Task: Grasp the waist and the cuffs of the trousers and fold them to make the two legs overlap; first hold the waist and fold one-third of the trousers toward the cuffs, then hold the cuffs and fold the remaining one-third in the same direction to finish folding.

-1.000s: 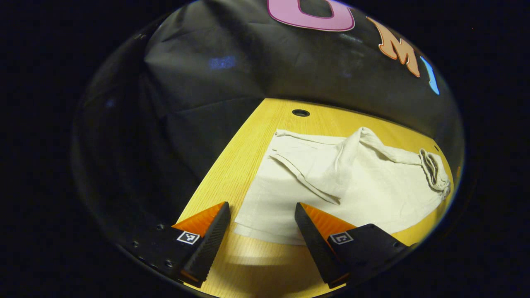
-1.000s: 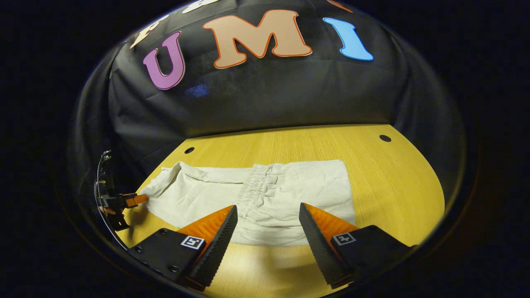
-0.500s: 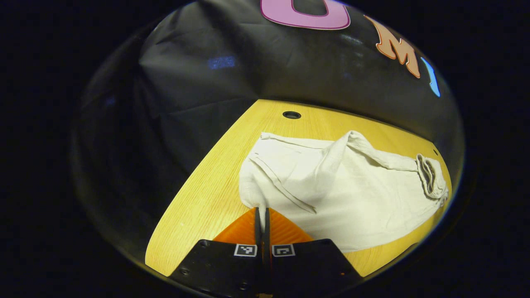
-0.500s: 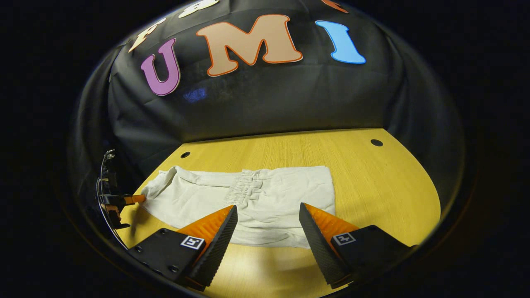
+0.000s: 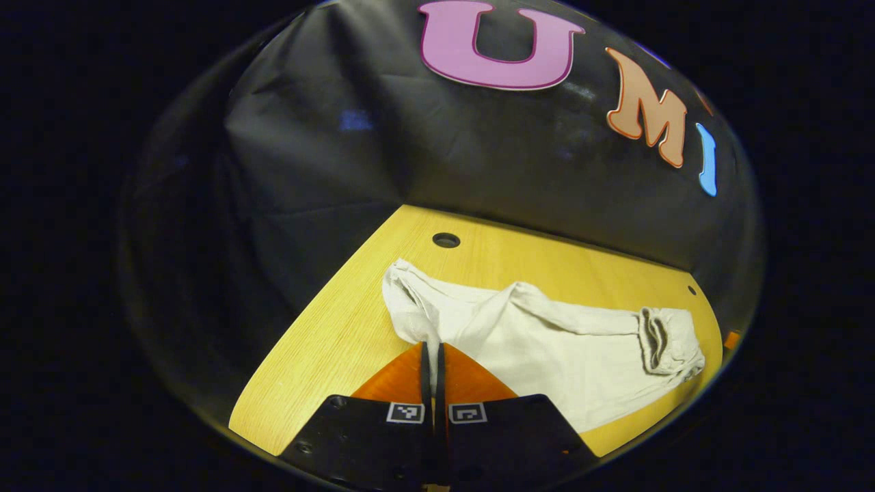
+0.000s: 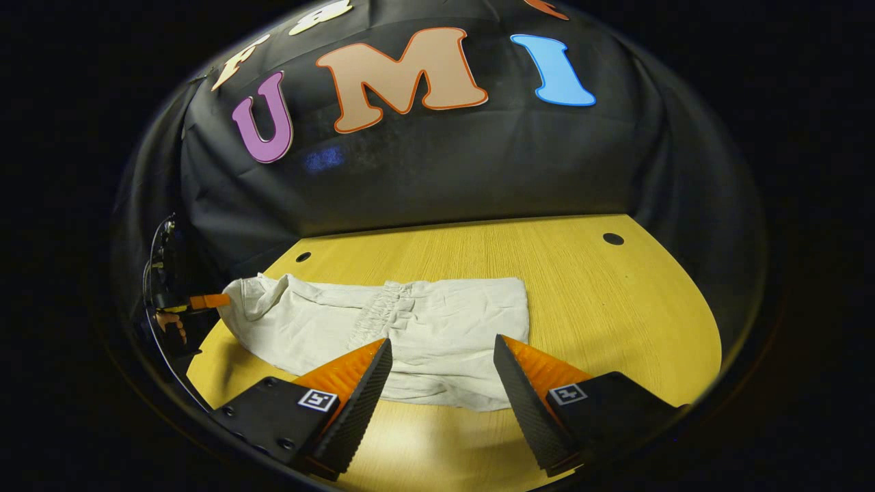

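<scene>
Lifting the cuff end for the last fold.

Left tool [image 5: 432, 355] is clenched on the cuff end of the trousers [image 5: 547, 342], raising that edge off the bench [image 5: 328, 342]; the rest lies flat, with the gathered waist [image 6: 383, 314] already folded onto the middle. To do it well, I judge the edge should be carried high and level over the waist, then laid down square so the thirds line up (a one-point pinch lets the far corner sag, so the other tool ought to help). Right tool [image 6: 441, 372] hovers spread wide above the near edge, gripping nothing, angled down toward the cloth. A hand [image 6: 171, 321] holds the left tool at the bench's left end.
</scene>
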### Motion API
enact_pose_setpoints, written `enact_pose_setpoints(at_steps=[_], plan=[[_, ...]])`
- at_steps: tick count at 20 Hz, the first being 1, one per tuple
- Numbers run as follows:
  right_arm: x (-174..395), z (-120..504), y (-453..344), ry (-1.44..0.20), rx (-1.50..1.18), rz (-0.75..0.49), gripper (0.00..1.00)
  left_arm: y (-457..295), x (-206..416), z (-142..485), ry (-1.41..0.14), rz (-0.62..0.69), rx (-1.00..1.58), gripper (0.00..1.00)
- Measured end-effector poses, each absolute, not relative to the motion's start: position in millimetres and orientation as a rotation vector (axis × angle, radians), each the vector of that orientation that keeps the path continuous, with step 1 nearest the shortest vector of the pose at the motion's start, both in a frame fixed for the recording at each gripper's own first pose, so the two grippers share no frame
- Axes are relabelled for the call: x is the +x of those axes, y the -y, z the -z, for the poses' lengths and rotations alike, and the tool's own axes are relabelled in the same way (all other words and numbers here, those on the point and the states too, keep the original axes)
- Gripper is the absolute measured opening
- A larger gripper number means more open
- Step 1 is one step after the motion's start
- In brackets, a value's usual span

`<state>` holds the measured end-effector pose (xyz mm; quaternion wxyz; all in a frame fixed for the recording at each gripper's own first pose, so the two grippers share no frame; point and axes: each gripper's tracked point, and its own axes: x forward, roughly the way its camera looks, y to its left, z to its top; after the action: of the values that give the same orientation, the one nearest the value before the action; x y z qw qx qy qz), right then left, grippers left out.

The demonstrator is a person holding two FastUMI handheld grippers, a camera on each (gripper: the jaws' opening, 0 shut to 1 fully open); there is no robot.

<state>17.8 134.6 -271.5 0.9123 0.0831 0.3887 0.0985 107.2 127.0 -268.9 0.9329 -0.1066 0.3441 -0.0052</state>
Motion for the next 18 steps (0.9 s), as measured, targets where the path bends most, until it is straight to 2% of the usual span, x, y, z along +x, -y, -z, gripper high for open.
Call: enact_pose_setpoints(at_steps=[14,15,18], plan=[[19,257,-77,-0.760,0.226,-0.168,0.91,-15,142,171,-0.550,0.175,-0.205,0.00],[18,256,-74,-0.758,0.232,-0.166,0.97,-5,144,166,-0.540,0.191,-0.203,0.00],[16,255,-64,-0.755,0.235,-0.164,0.96,25,148,152,-0.515,0.239,-0.194,0.00]])
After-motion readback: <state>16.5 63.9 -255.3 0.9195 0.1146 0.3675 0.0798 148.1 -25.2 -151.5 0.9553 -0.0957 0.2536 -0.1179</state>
